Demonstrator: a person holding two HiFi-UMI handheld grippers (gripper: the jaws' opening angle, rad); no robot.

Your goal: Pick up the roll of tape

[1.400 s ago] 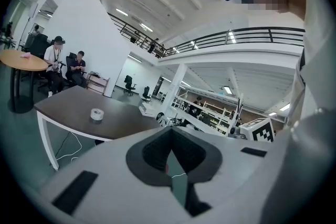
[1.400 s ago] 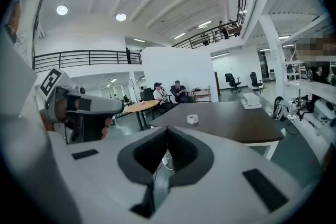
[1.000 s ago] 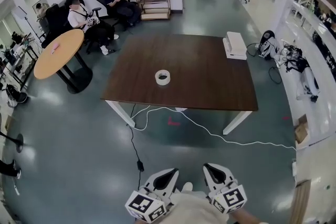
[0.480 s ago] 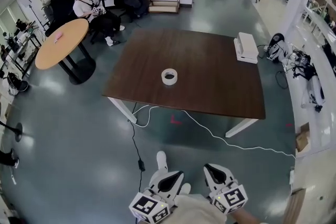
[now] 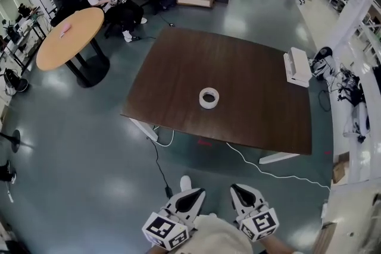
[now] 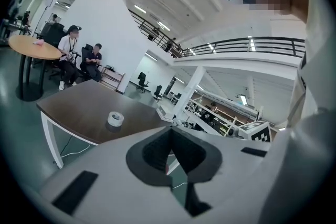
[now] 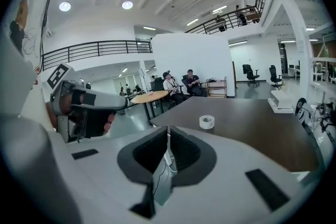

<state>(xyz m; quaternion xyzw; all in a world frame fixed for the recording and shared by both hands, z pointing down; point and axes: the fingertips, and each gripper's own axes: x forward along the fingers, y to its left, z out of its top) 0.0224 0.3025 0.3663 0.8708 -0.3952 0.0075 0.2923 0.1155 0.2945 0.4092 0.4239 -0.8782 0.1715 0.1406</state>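
Tape roll (image 5: 209, 97) lies flat mid-surface (image 5: 256, 68), well ahead. Left gripper (image 5: 190, 199), right gripper (image 5: 244, 194) held close to body, jaws clenched, empty; likely approach stage, reach not yet begun.

**Colours around the dark brown table**

We see a dark brown rectangular wooden table (image 5: 250, 62) on white legs. At its centre lies the white roll of tape (image 5: 209, 97), and at its right edge a white boxy device (image 5: 297, 66). Left of it stands a round light-orange wooden table (image 5: 59, 47) bearing a small pink item (image 5: 64, 27). The glossy floor (image 5: 77, 146) is dark grey-green, and a white cable (image 5: 280, 175) and a black cable (image 5: 159, 166) trail below the brown table. Nearer us, the left gripper (image 5: 191, 194) and right gripper (image 5: 239, 192) are light grey with black pads and black-and-white square markers.
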